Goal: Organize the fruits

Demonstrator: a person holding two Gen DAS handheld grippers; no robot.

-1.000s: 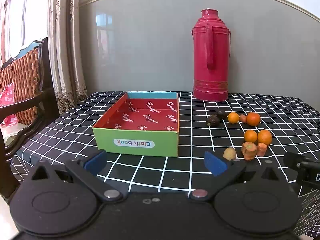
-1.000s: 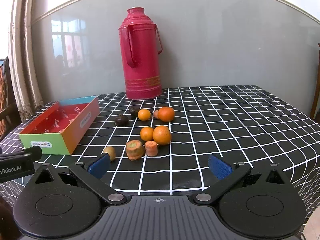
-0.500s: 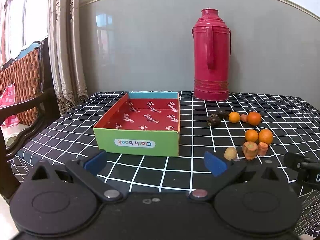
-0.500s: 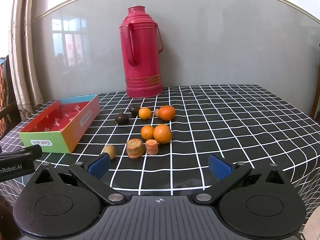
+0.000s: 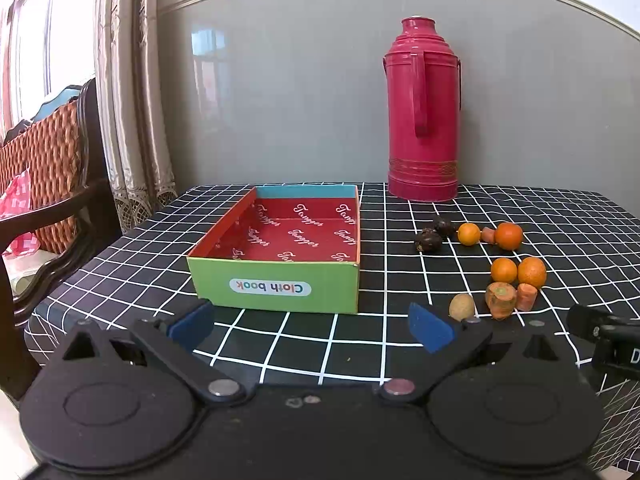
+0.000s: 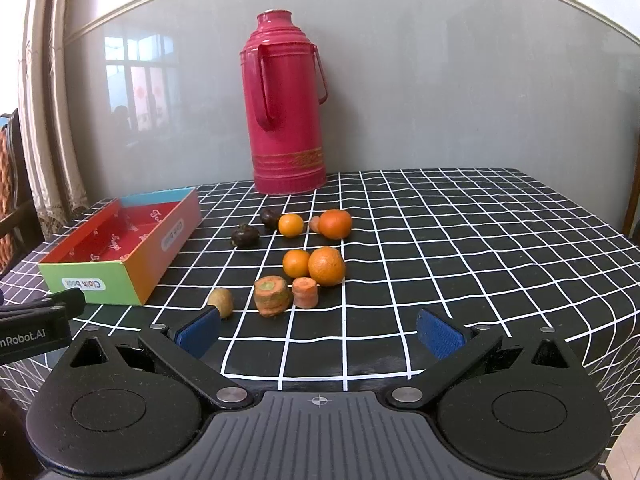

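An open cardboard box [image 5: 276,286] with a red inside and green front stands on the checked table; it also shows in the right wrist view [image 6: 120,256]. It holds nothing. To its right lie several oranges [image 6: 326,266], two dark mangosteens [image 6: 245,235], carrot pieces [image 6: 273,295] and a small kiwi [image 6: 221,301]. The kiwi [image 5: 461,306] and oranges [image 5: 531,272] show in the left wrist view too. My left gripper [image 5: 310,326] is open and empty, just in front of the box. My right gripper [image 6: 318,332] is open and empty, just short of the carrot pieces.
A tall red thermos [image 5: 423,112] stands at the back of the table, also in the right wrist view [image 6: 286,104]. A dark wooden chair [image 5: 52,184] with a woven cushion stands off the table's left edge. The table's front edge lies under both grippers.
Both grippers have edged slightly forward toward the table; the box and fruit sit a little closer in view. Both stay open. Nothing on the table has moved.
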